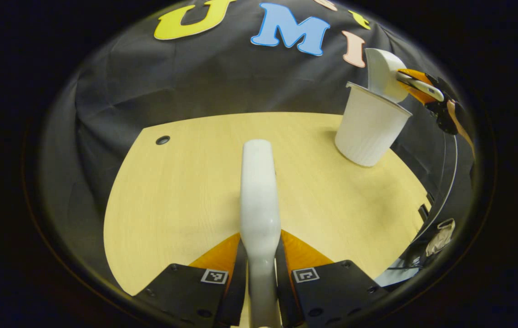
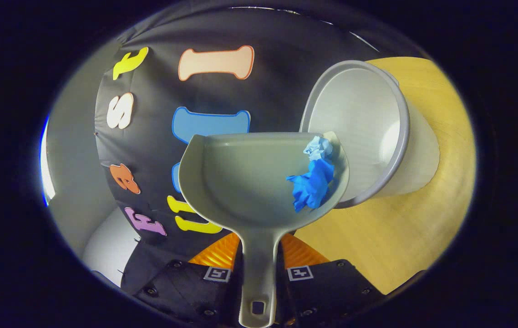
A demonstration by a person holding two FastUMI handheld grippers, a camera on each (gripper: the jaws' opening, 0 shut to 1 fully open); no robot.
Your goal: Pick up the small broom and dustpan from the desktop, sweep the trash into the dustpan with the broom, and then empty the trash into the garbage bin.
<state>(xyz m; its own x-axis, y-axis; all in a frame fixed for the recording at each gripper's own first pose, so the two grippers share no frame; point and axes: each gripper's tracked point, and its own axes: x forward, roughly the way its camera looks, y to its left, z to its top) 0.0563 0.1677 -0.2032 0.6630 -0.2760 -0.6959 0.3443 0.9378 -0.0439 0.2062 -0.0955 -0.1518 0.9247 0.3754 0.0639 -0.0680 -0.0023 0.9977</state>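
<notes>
Left gripper view low over desk, facing bin; right gripper view close above same bin.

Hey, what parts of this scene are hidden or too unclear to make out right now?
- Broom bristles: in the left gripper view, the handle points away, so the head is hidden behind it.
- Bin bottom: in the right gripper view, the dustpan rim covers the lower part of its inside.
- Trash: crumpled, material unclear.
- Clutter at the desk edge, lower right of the left gripper view: small and blurred.
</notes>
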